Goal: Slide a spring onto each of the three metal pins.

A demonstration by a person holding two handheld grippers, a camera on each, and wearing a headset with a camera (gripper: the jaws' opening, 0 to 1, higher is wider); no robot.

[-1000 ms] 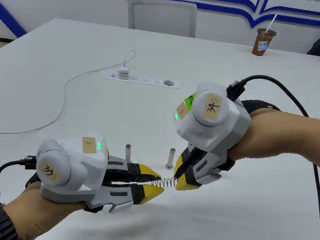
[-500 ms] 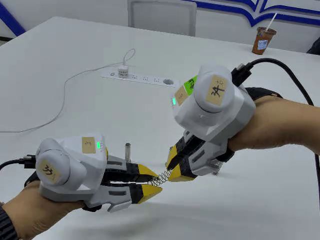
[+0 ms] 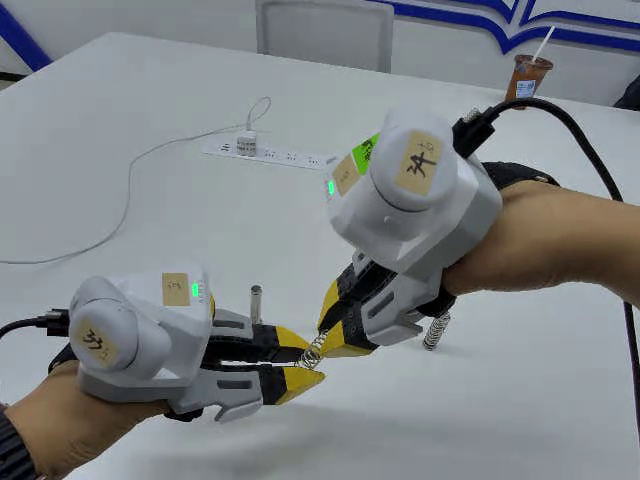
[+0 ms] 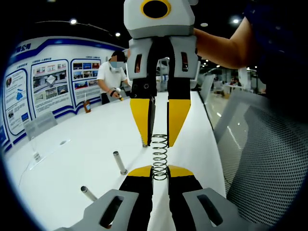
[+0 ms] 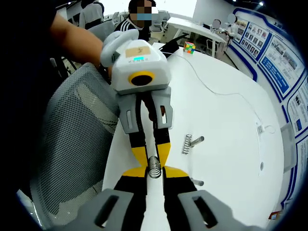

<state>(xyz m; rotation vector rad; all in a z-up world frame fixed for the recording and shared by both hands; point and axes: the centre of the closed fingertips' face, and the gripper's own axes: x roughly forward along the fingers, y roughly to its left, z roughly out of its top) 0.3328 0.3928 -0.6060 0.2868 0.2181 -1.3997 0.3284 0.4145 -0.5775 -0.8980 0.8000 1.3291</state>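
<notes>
A small steel spring [image 3: 315,350] spans the tips of both grippers, just above the white table. My left gripper [image 3: 303,367] comes in from the lower left, shut on the spring's [image 4: 160,158] near end. Steeply tilted above it, my right gripper [image 3: 333,338] is shut on the other end of the spring [image 5: 154,166]. One bare pin [image 3: 256,303] stands upright behind the left gripper's jaws. Another pin carrying a spring [image 3: 435,330] stands to the right of the right gripper, also seen in the right gripper view [image 5: 190,143]. Two bare pins [image 4: 119,162] [image 4: 88,193] stand left of the jaws.
A white power strip [image 3: 280,157] with a plug and a trailing cable [image 3: 130,190] lies mid-table. An iced drink cup [image 3: 526,82] stands at the far right edge, and a chair back [image 3: 325,32] is behind the table. A mesh chair [image 5: 77,130] sits beside the table.
My right gripper has risen and shifted left, tipping the shared spring from level to slanting upward. It now hides the middle pin and has uncovered the spring-bearing pin at right. The left gripper stayed put.
</notes>
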